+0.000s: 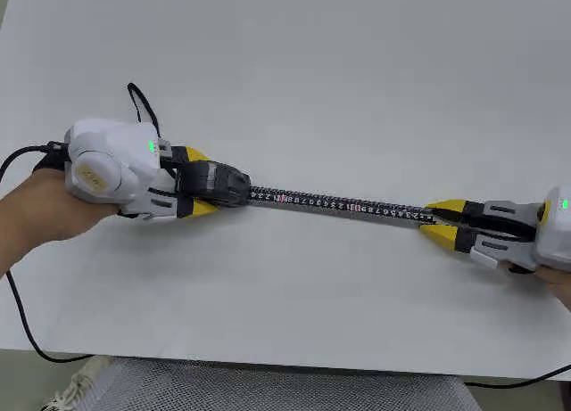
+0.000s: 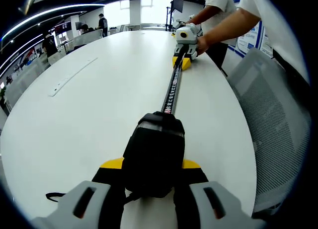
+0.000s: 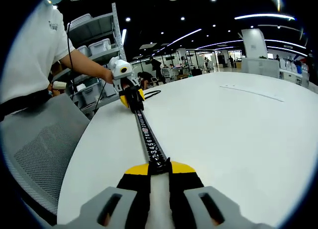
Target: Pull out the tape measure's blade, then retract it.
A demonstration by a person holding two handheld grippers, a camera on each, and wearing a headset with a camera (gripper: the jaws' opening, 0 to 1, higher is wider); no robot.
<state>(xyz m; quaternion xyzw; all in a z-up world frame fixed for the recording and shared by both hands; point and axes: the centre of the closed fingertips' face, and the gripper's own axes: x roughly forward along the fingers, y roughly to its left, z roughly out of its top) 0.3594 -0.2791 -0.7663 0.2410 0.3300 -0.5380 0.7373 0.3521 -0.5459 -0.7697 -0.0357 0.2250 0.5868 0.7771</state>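
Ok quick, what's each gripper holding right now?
Left gripper: shut on the tape measure.
Right gripper: shut on the blade, at its end.

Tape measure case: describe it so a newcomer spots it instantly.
On the white table, follow the dark numbered blade to its left end. The tape measure case is the chunky black block clamped in the yellow-tipped left tongs; the right tongs pinch just the thin blade tip.

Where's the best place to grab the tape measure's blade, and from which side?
The blade is a thin flat strip stretched low over the table, so probably grip its free end, coming end-on from the side away from the case, as the right gripper does.
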